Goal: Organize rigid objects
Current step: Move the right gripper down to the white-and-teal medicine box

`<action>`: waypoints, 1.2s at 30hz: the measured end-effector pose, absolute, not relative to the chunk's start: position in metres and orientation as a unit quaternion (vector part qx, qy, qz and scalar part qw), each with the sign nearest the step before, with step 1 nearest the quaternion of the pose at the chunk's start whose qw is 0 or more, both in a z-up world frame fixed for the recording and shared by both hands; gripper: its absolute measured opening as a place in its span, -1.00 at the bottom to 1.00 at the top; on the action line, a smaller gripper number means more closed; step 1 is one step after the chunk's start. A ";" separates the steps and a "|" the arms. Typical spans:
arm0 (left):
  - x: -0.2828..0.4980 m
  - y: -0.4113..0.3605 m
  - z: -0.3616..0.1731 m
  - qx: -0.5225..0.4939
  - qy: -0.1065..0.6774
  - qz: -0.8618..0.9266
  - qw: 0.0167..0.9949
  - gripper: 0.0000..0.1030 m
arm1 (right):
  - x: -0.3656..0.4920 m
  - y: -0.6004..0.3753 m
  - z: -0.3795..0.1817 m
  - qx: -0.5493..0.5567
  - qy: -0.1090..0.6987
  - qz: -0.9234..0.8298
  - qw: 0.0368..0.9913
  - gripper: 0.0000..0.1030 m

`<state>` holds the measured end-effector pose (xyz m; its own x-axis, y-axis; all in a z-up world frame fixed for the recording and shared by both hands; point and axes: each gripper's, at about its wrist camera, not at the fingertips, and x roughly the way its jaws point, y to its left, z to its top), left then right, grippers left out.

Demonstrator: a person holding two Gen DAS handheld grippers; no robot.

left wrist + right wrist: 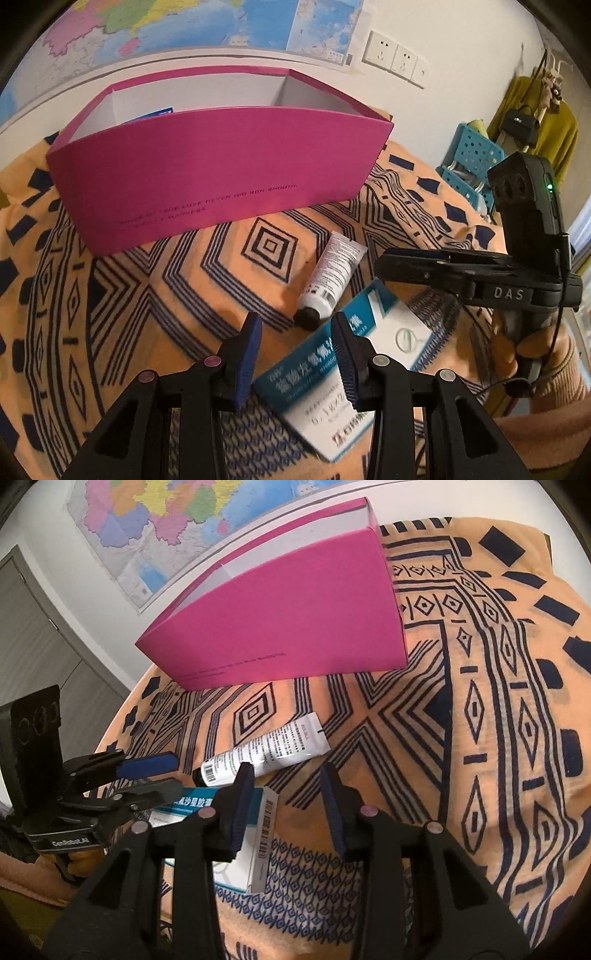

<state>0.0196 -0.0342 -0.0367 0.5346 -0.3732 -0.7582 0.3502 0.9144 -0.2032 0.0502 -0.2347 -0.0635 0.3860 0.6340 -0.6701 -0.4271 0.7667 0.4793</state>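
Magenta box (218, 166) at back of patterned cloth (147, 295); white tube (328, 277) and teal-white carton (332, 373) lie near front, close together. Left tongs (299, 354) open over carton, right tongs (288, 808) open, empty.

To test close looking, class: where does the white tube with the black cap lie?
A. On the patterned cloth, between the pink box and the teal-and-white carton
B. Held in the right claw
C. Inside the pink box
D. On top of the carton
A: the tube lies flat on the cloth, in front of the pink box and just beyond the carton; neither claw holds it.
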 end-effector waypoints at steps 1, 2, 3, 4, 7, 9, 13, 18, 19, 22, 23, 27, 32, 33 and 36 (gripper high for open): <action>0.021 -0.035 -0.037 -0.012 0.437 -0.207 0.875 -0.24 | 0.051 -0.234 -0.064 0.116 0.452 0.322 0.824 -0.24; 0.024 -0.036 -0.039 -0.012 0.440 -0.207 0.874 -0.24 | 0.052 -0.234 -0.064 0.117 0.452 0.322 0.824 -0.24; 0.026 -0.036 -0.040 -0.014 0.442 -0.207 0.873 -0.24 | 0.052 -0.234 -0.065 0.118 0.453 0.322 0.823 -0.24; 0.028 -0.036 -0.041 -0.017 0.443 -0.210 0.871 -0.24 | 0.053 -0.233 -0.065 0.118 0.452 0.322 0.823 -0.24; 0.028 -0.037 -0.042 -0.016 0.448 -0.211 0.869 -0.24 | 0.053 -0.233 -0.065 0.118 0.453 0.326 0.821 -0.24; 0.024 -0.037 -0.040 -0.007 0.450 -0.207 0.869 -0.24 | 0.051 -0.232 -0.065 0.115 0.455 0.330 0.819 -0.24; 0.012 -0.030 -0.037 -0.004 0.453 -0.205 0.867 -0.24 | 0.045 -0.230 -0.066 0.113 0.460 0.339 0.812 -0.24; -0.002 -0.020 -0.033 -0.013 0.458 -0.210 0.864 -0.24 | 0.037 -0.233 -0.068 0.117 0.465 0.343 0.808 -0.24; -0.006 -0.018 -0.033 -0.017 0.459 -0.211 0.863 -0.24 | 0.035 -0.234 -0.068 0.119 0.466 0.343 0.807 -0.24; -0.013 -0.015 -0.033 -0.023 0.461 -0.207 0.863 -0.24 | 0.030 -0.235 -0.069 0.121 0.468 0.346 0.804 -0.24; -0.015 -0.014 -0.034 -0.026 0.463 -0.207 0.862 -0.24 | 0.028 -0.235 -0.070 0.122 0.470 0.346 0.803 -0.24; -0.019 -0.010 -0.039 -0.035 0.473 -0.211 0.855 -0.24 | 0.026 -0.237 -0.070 0.128 0.470 0.348 0.801 -0.23; -0.026 -0.012 -0.043 -0.044 0.484 -0.221 0.846 -0.24 | 0.023 -0.238 -0.071 0.137 0.472 0.355 0.795 -0.23; -0.027 -0.014 -0.043 -0.044 0.484 -0.224 0.845 -0.24 | 0.022 -0.238 -0.071 0.138 0.472 0.356 0.794 -0.23; -0.027 -0.017 -0.043 -0.043 0.484 -0.229 0.843 -0.24 | 0.019 -0.237 -0.071 0.141 0.474 0.357 0.793 -0.23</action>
